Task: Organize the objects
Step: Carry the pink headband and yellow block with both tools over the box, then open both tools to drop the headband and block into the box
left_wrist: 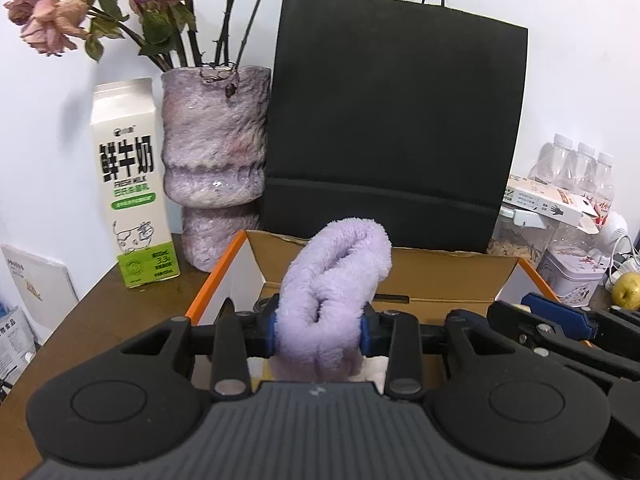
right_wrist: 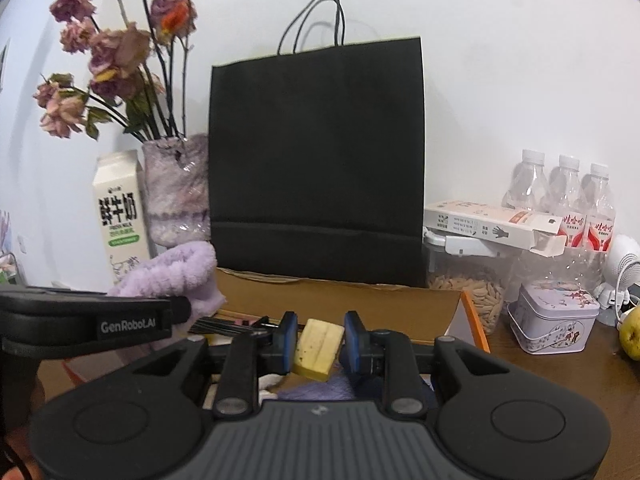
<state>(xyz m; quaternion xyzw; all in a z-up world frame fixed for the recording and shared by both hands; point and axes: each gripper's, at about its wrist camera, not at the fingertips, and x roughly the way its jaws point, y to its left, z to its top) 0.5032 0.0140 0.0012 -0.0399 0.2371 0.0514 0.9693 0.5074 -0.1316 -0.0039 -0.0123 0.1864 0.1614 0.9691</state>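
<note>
In transit: left hand-held gripper point(left_wrist: 319, 334) clamps lilac towel point(left_wrist: 336, 280); right hand-held gripper point(right_wrist: 320, 342) clamps yellow block point(right_wrist: 318, 349). Cardboard box point(left_wrist: 440, 276) ahead; neither deposited.

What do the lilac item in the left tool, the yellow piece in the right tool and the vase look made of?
Lilac item: plush fleece fabric, fuzzy pile. Yellow piece: possibly sponge or foam, matte, speckled; uncertain. Vase: probably glazed ceramic or glass, mottled purple with glossy highlights.

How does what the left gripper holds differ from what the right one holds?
The purple fluffy cloth in the left gripper is soft, bulky and bulges past the pads; the yellow block in the right gripper is small, flat-sided and tilted. Both are clamped above the open cardboard box.
</note>
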